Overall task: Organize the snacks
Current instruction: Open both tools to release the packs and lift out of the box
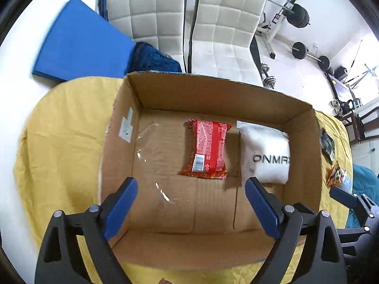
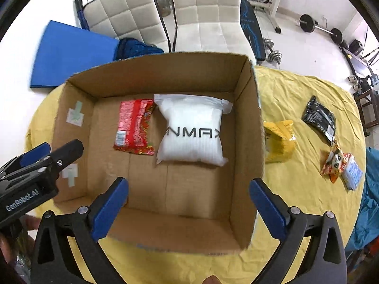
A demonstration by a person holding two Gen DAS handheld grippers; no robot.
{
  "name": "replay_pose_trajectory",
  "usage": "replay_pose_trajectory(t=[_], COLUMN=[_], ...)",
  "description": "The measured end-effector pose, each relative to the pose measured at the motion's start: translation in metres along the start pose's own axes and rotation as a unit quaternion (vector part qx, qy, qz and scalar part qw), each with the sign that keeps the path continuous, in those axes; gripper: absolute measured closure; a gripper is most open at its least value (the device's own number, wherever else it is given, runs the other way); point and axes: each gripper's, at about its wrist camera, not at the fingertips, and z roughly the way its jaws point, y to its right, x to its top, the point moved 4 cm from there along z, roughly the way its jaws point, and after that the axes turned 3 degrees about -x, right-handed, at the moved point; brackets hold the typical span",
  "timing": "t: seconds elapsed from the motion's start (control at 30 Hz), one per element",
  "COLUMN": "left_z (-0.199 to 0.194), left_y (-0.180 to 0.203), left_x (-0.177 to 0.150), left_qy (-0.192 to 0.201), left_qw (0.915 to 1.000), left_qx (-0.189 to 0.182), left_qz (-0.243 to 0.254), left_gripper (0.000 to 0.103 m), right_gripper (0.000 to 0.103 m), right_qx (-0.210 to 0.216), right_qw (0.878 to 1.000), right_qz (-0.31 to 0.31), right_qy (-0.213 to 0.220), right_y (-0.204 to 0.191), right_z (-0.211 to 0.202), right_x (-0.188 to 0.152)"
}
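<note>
An open cardboard box (image 1: 213,87) stands on a yellow tablecloth. On its floor a red snack packet (image 1: 207,150) lies flat beside a white bag (image 1: 265,156) with black lettering. My left gripper (image 1: 191,183) hangs open above the box's near half, with nothing between its blue pads. In the right wrist view the same box (image 2: 165,80) holds the red packet (image 2: 135,127) and the white bag (image 2: 191,132). My right gripper (image 2: 188,182) is open and empty above the box's near right part. The left gripper (image 2: 56,150) shows at that view's left edge.
Outside the box to the right, on the yellow cloth (image 2: 308,213), lie a yellow packet (image 2: 280,142), a black packet (image 2: 319,118) and an orange packet (image 2: 334,163) next to a blue one (image 2: 353,172). White chairs (image 2: 206,11), a blue mat (image 2: 71,54) and gym weights stand behind.
</note>
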Motion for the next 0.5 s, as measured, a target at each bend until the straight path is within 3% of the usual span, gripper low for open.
replay_pose_trajectory(t=[0.07,0.5], left_z=[-0.015,-0.087], left_y=[0.002,0.052], left_x=[-0.006,-0.042], left_qy=[0.015,0.075], left_qw=[0.9998,0.9957], left_qx=[0.006,0.019], left_qz=[0.01,0.05], left_gripper=[0.002,0.002], right_gripper=[0.0,0.0], right_qx=[0.005,0.03], right_qw=[1.0,0.998], right_qz=[0.001,0.002], right_qy=[0.011,0.057], right_y=[0.0,0.026], right_z=[-0.015,-0.085], right_x=[-0.008,-0.057])
